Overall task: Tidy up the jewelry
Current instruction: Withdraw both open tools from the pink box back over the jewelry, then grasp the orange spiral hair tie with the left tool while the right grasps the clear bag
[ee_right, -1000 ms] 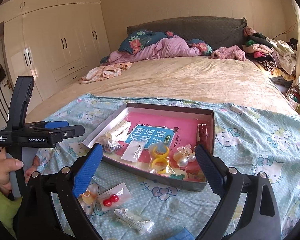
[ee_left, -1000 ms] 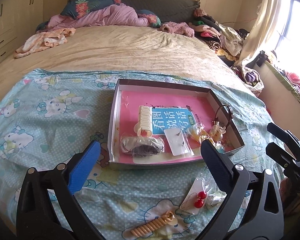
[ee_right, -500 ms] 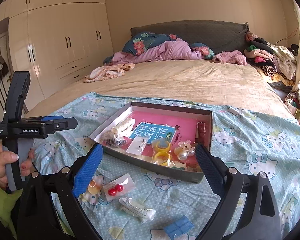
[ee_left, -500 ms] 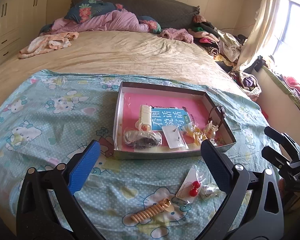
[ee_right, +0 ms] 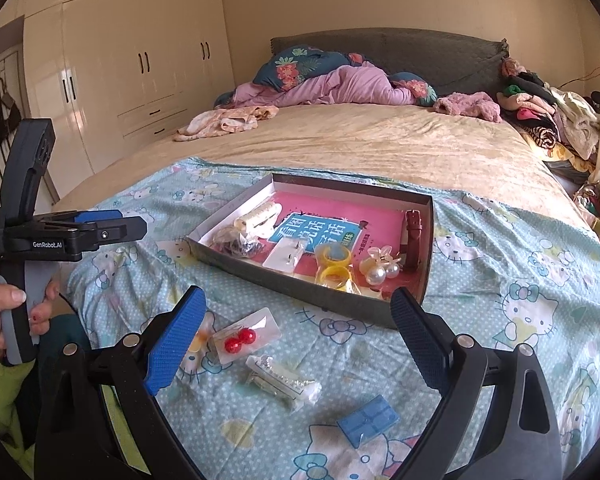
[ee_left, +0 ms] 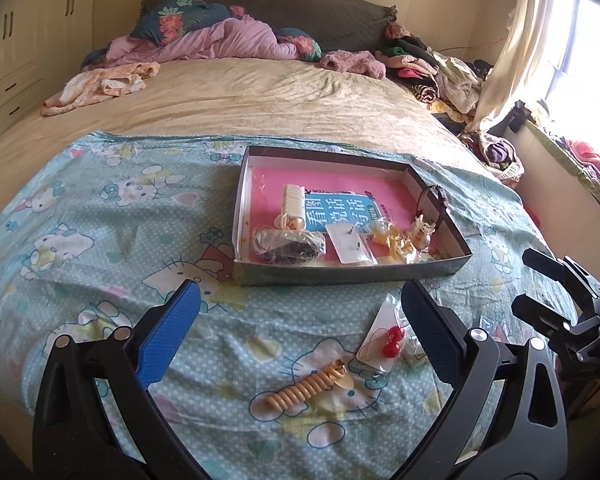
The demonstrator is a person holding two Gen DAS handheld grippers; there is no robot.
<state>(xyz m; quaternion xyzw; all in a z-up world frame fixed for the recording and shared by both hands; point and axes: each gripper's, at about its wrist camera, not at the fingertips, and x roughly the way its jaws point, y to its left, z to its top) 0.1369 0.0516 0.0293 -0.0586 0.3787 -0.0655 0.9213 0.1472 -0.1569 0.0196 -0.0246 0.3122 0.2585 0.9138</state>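
**Jewelry Tray Contents and Gripper State**

A shallow rectangular cardboard box (ee_right: 427,240) on the bed held bagged beads (ee_left: 288,245), yellow rings (ee_right: 333,264) and pearl earrings (ee_right: 380,270). Red earrings (ee_right: 240,338) were laid outside. Both the left hand-held gripper (ee_left: 300,320) and the right hand-held gripper (ee_right: 296,326) were spread wide, empty.

A: What is lying between the right gripper's (ee_right: 296,344) spread fingers?

B: A red earring card (ee_right: 244,334), with a bagged silver clip (ee_right: 284,382) at five o'clock.

A: And the box (ee_right: 300,292)?

B: Sitting at twelve o'clock, holding yellow rings (ee_right: 332,266).

sheet left of box (ee_left: 236,216): free | front: red earrings (ee_right: 240,338), spiral clip (ee_left: 304,390) obstruct
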